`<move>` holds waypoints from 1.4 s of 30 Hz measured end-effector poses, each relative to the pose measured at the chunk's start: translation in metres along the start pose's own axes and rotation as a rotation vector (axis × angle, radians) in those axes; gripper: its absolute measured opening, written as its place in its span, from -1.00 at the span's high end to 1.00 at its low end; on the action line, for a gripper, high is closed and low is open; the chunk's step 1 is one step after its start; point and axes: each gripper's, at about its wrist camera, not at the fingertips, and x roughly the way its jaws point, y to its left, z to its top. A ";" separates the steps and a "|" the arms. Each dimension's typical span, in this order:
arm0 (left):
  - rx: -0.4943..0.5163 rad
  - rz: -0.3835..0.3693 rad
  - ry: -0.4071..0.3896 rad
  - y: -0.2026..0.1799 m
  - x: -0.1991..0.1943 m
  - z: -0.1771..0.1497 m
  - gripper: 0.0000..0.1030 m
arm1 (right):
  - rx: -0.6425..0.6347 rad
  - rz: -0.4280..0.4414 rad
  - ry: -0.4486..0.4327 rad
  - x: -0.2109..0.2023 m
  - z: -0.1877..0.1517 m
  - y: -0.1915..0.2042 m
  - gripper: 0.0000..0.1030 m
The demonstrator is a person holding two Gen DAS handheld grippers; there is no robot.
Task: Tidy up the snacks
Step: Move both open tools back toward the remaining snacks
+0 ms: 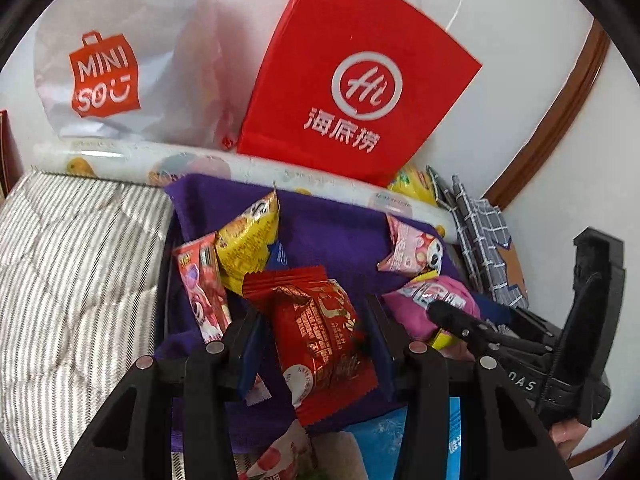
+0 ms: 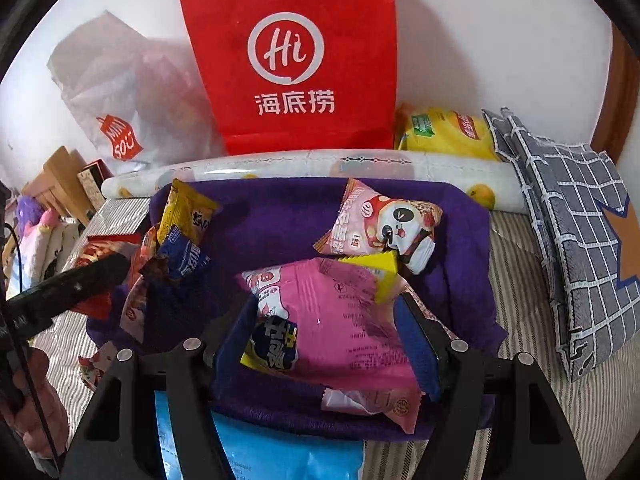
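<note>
The snacks lie scattered on a purple cloth [image 2: 280, 216] spread over a striped bed [image 1: 72, 264], which gives them one contained patch to be sorted on. Behind the cloth, a red paper bag [image 2: 292, 60] and a white plastic bag [image 1: 120, 60] lean against the wall, probably kept upright and close so packets can go into them.

The left gripper [image 1: 312, 332] has its fingers apart on either side of a red packet [image 1: 320, 336], which sits between them, tilted. Whether the pads already touch it cannot be told. Just beside it lie a yellow packet [image 1: 248, 240] and a narrow red-and-pink packet [image 1: 204, 288], crowded along the cloth's left edge.

The right gripper [image 2: 328, 332] likewise has its fingers spread around a large pink packet [image 2: 336, 320], which rests on top of smaller wrappers near the cloth's front edge. A panda-printed packet [image 2: 384, 220] lies just behind it, and a yellow chip bag [image 2: 448, 132] is tucked beside the red bag, near a grey checked pillow [image 2: 568, 220].

Each gripper appears lined up on its own packet, so both could be picked up without crossing. The pink packet is puffy and slick, so a squeeze near its middle may slip.
</note>
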 end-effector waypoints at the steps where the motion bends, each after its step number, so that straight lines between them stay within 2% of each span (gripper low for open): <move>1: -0.001 0.002 0.006 0.000 0.002 -0.001 0.14 | 0.000 -0.003 -0.003 0.000 0.000 0.000 -0.38; 13: -0.023 0.012 0.051 0.003 0.016 -0.005 0.11 | -0.002 -0.035 -0.079 -0.031 -0.001 0.003 -0.53; 15: -0.026 0.007 0.048 0.003 0.015 -0.004 -0.06 | -0.003 -0.047 -0.097 -0.039 -0.002 0.005 -0.57; 16: -0.024 0.008 0.045 0.002 0.014 -0.004 -0.29 | -0.008 -0.058 -0.110 -0.046 -0.003 0.007 -0.58; 17: -0.020 0.006 0.034 0.000 0.011 -0.003 -0.41 | -0.016 -0.072 -0.124 -0.052 -0.005 0.010 -0.58; 22: 0.008 0.006 -0.021 -0.006 -0.008 -0.002 -0.43 | -0.027 -0.117 -0.181 -0.079 -0.018 0.021 -0.58; 28: 0.041 0.001 -0.090 -0.009 -0.040 0.004 -0.44 | -0.046 -0.054 -0.158 -0.104 -0.041 0.046 -0.58; 31: 0.034 0.009 -0.099 -0.007 -0.058 0.005 -0.43 | -0.068 -0.022 -0.154 -0.113 -0.062 0.063 -0.57; 35: -0.008 -0.009 -0.075 0.007 -0.081 -0.003 -0.43 | -0.105 0.041 -0.111 -0.117 -0.090 0.087 -0.38; 39: 0.005 0.008 -0.023 0.025 -0.099 -0.020 -0.43 | -0.144 0.104 -0.082 -0.112 -0.113 0.115 -0.30; 42: 0.021 0.035 -0.008 0.037 -0.109 -0.033 -0.43 | -0.169 0.126 -0.028 -0.097 -0.126 0.131 -0.08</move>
